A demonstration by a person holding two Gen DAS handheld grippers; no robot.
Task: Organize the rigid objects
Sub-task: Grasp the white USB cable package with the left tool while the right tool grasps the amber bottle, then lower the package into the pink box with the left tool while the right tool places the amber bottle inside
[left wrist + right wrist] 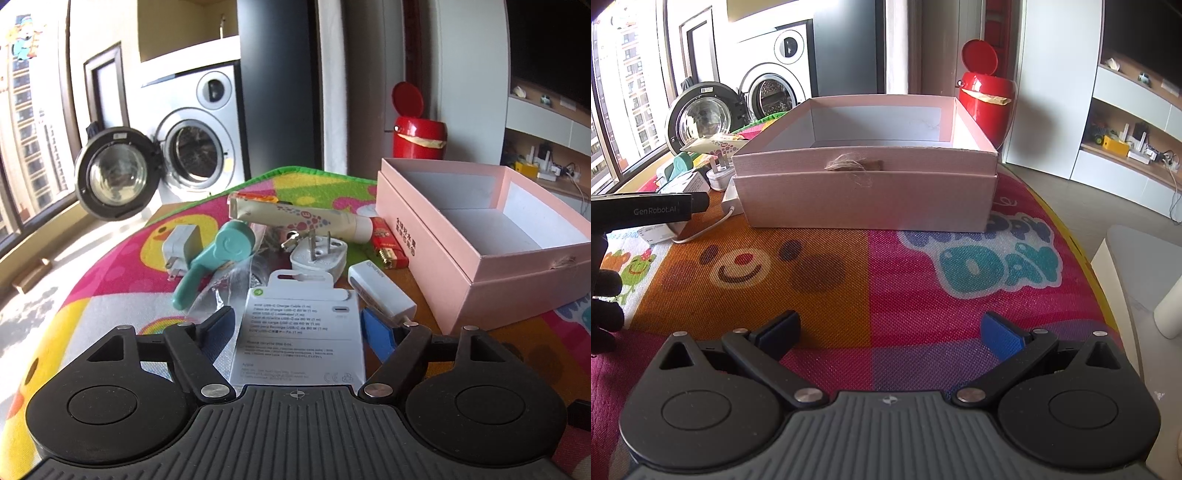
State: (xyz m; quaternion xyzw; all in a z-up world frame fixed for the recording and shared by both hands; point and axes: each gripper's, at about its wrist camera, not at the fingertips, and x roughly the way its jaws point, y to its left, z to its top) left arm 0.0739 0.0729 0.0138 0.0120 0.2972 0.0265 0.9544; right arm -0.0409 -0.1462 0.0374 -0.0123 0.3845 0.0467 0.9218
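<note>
An open, empty pink box stands on the colourful mat at the right; it also shows in the right wrist view. My left gripper is open, its blue pads either side of a white USB-C cable package, not gripping it. Beyond lie a white power bank, white plug adapter, red lighter, cream tube, teal tool and white charger. My right gripper is open and empty over the mat, in front of the box.
A red bin with its lid up stands behind the box. A washing machine with its door open is at the back left. The mat's right edge drops to the floor. The left gripper's body shows at the right view's left side.
</note>
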